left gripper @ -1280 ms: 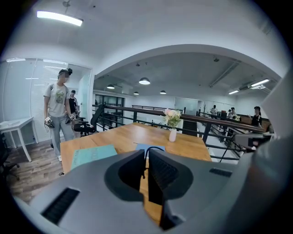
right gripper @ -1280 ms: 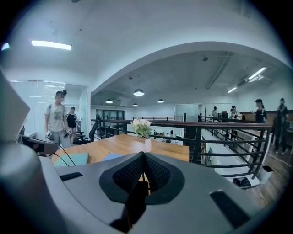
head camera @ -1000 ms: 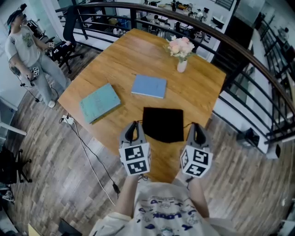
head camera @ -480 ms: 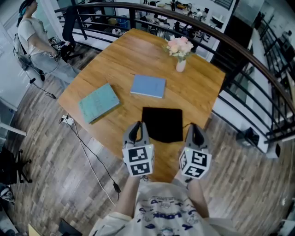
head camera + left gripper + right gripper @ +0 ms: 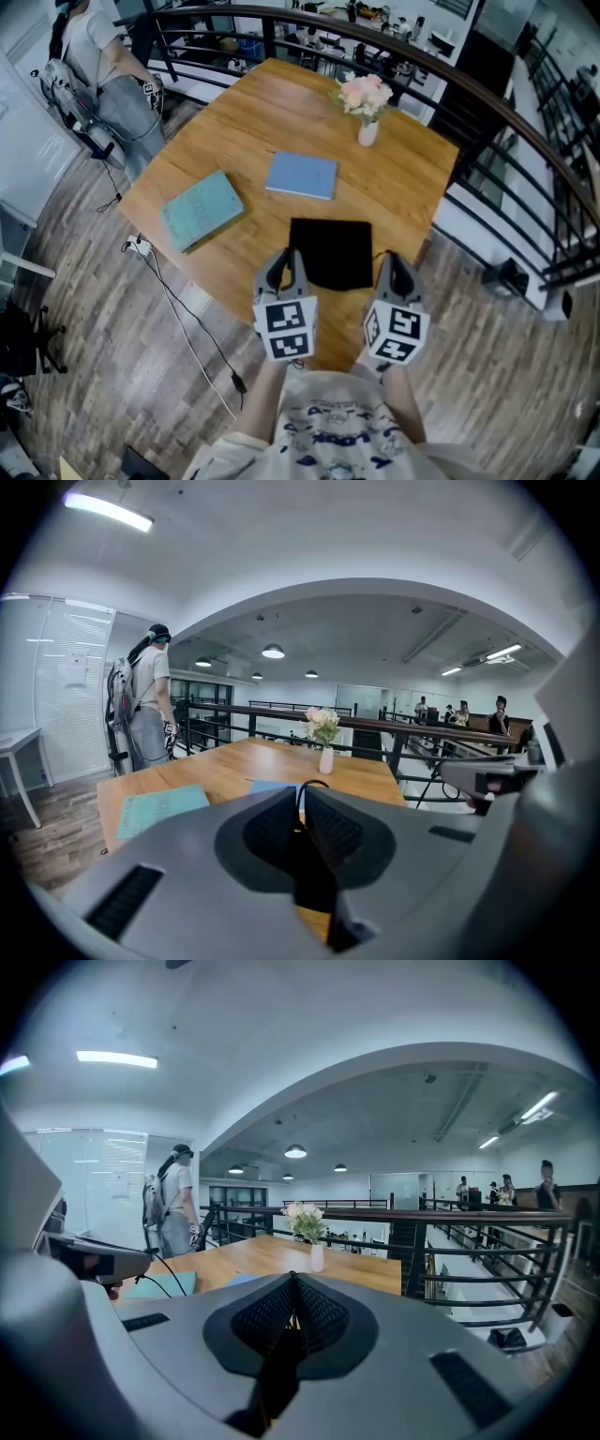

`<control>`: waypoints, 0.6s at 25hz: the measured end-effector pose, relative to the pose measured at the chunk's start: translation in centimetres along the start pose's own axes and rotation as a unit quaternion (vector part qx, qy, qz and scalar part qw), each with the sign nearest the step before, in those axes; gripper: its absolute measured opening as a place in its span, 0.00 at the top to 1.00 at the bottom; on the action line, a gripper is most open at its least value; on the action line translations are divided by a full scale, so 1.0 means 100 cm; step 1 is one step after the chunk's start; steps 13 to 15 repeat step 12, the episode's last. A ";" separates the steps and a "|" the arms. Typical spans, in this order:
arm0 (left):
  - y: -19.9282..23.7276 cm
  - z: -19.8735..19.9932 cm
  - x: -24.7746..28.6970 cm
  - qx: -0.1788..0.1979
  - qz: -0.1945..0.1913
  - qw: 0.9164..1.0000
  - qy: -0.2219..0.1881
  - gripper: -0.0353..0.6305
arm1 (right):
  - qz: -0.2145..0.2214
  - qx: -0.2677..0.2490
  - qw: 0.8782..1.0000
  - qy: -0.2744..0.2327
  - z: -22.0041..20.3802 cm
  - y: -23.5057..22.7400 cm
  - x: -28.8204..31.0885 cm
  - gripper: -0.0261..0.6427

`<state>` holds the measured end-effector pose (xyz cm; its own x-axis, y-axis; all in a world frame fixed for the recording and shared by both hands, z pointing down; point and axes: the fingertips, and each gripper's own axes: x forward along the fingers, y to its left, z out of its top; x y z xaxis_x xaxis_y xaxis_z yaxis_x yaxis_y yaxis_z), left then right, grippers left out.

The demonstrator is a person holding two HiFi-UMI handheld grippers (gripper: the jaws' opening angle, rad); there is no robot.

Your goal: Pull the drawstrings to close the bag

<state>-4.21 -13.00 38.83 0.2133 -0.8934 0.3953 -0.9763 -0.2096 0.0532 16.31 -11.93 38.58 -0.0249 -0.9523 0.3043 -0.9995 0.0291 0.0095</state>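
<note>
The wooden surface carries a black bag lying flat at its near edge, between the two claws. Farther back lie a teal book and a blue book, with a vase of flowers beyond them. The left claw, at the bag's left corner, pinches a thin black drawstring that loops up from its tips. The right claw, at the bag's right corner, is pressed together; whether it grips a cord cannot be told.
</note>
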 end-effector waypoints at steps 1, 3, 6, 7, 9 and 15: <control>0.000 0.000 0.000 0.001 0.000 1.000 0.000 0.93 | 0.000 0.000 1.000 0.000 0.000 0.000 0.000 0.95; -0.001 0.000 0.001 0.002 -0.001 1.000 0.000 0.93 | -0.001 0.000 1.000 -0.001 0.000 0.000 0.002 0.95; -0.001 0.001 0.003 0.004 -0.002 1.000 0.001 0.93 | 0.001 -0.002 1.000 0.001 0.000 0.001 0.004 0.95; -0.001 0.001 0.003 0.005 -0.001 1.000 0.001 0.93 | 0.002 -0.003 1.000 0.001 0.000 0.001 0.004 0.95; -0.001 0.000 0.003 0.006 -0.001 1.000 0.002 0.93 | 0.001 -0.003 1.000 0.000 0.000 0.001 0.004 0.95; -0.001 0.000 0.002 0.006 -0.001 1.000 0.002 0.93 | 0.000 -0.002 1.000 -0.003 0.001 0.001 0.003 0.95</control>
